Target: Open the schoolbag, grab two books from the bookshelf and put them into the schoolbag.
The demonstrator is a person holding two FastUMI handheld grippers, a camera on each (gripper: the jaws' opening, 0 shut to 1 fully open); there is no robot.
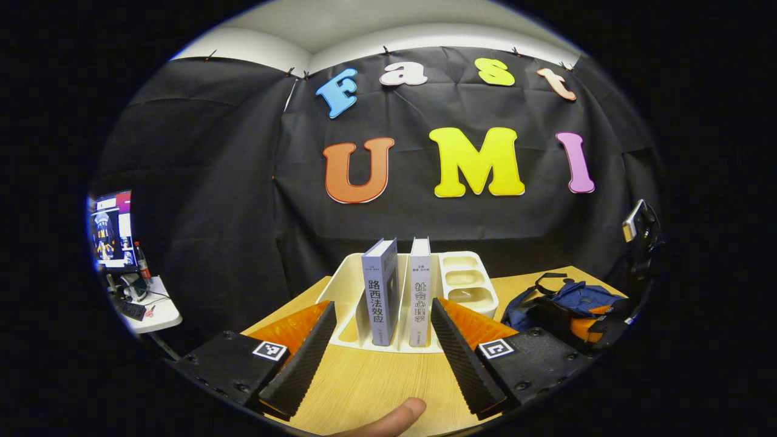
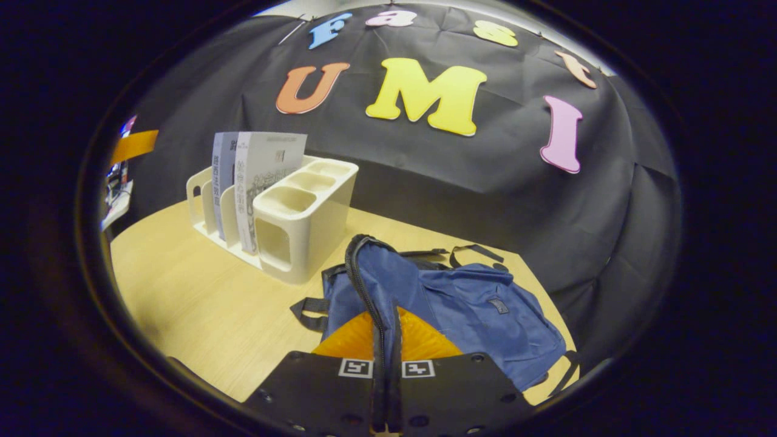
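Two books [image 1: 381, 291], one bookshelf [image 1: 464, 285], one schoolbag [image 2: 461, 303]

Blue schoolbag [image 2: 467, 303], cream bookshelf [image 2: 303, 237] — grey-blue book [image 1: 381, 291] (white book [image 1: 419, 291] beside)

Bare table [image 1: 370, 388] lies ahead of the spread left gripper [image 1: 376, 352]; two upright books [image 1: 400, 291] fill the rack [image 1: 340, 285].

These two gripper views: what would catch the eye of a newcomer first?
Two books stand upright in a cream bookshelf on the wooden table, framed by the open left tool. To the right lies a blue schoolbag, its zipper edge pinched in the closed right tool.
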